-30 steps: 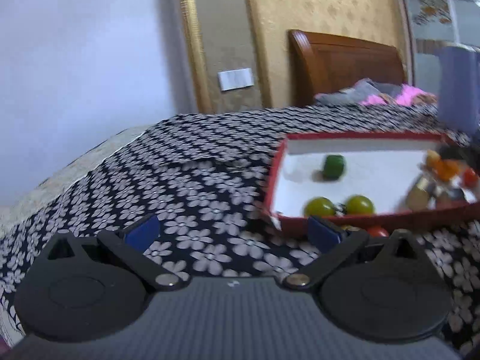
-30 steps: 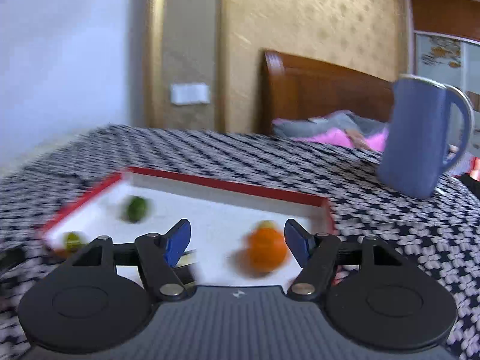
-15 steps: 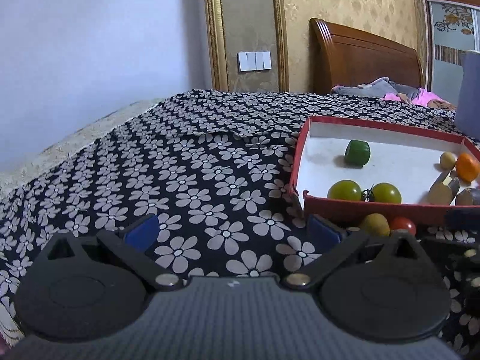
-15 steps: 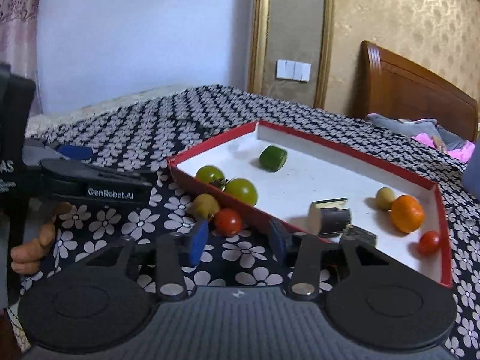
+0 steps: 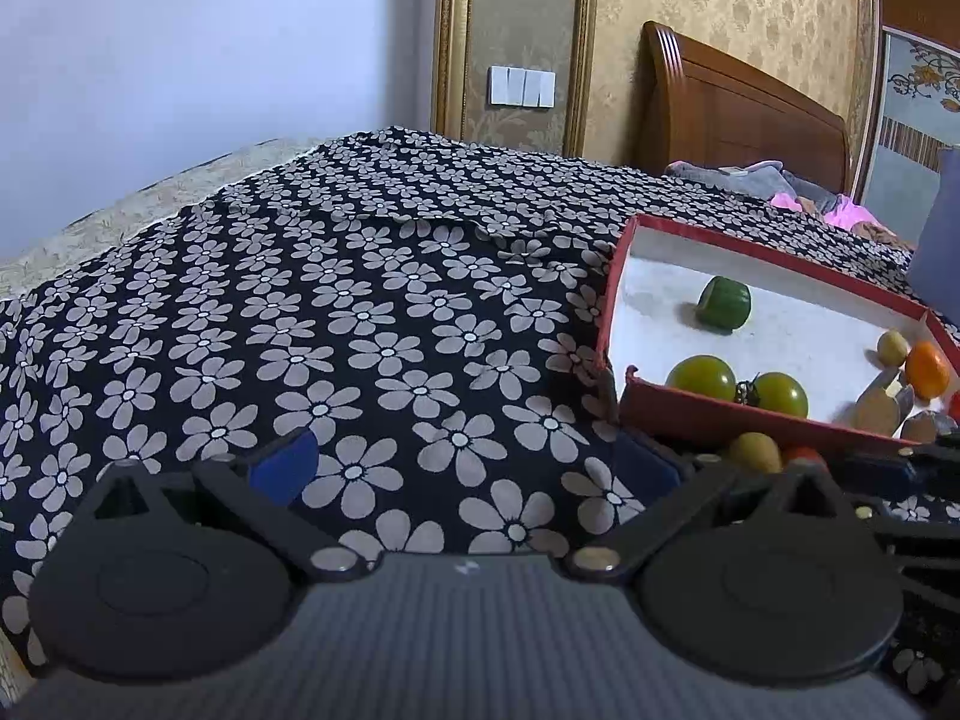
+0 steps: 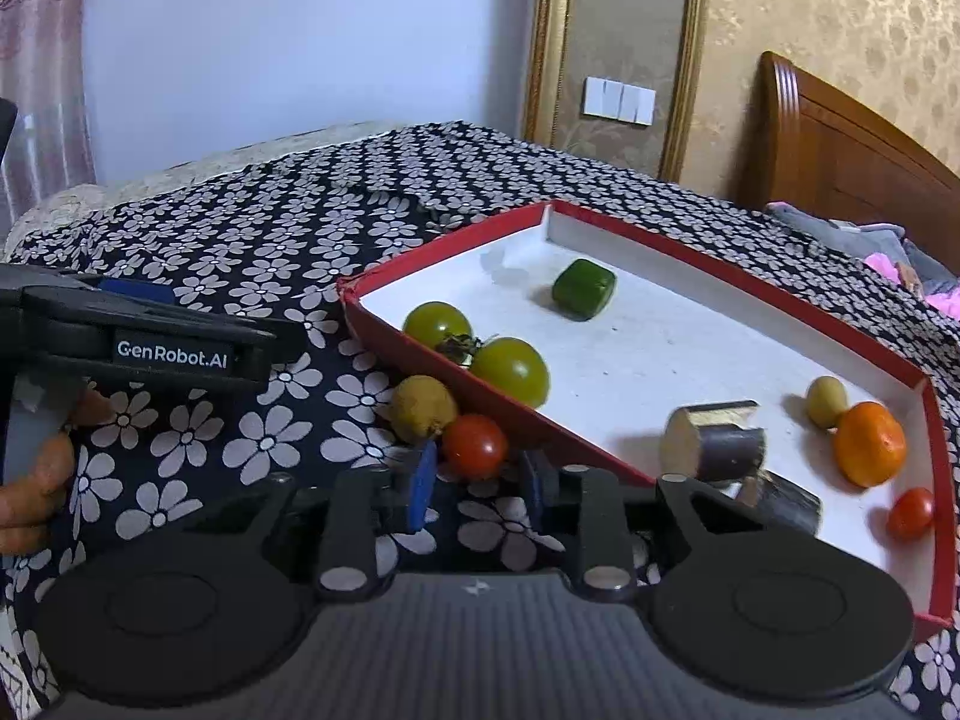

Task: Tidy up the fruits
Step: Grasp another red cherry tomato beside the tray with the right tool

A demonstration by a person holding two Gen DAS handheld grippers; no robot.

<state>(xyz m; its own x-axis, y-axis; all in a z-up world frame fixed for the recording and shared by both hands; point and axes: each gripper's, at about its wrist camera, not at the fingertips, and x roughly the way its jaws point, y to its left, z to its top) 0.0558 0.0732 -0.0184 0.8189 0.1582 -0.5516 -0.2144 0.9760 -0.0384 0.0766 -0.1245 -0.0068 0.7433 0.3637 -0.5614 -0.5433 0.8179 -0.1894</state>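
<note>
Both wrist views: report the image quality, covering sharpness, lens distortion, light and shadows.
Left wrist view: sharp, fisheye bends the door frame, soft even light, faint shadow beside the green block. Right wrist view: also sharp, dark corners from the lens, soft shadow left of the metal cylinder in the red tray.

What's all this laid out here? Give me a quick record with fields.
surface: black floral cloth
container: red-rimmed tray, white inside
in the tray: green tomatoes, green chunk, orange, cherry tomato, metal cylinders
outside, by its wall: brown fruit, red tomato
left gripper: open, empty
right gripper: narrowed, tips at the red tomato
</note>
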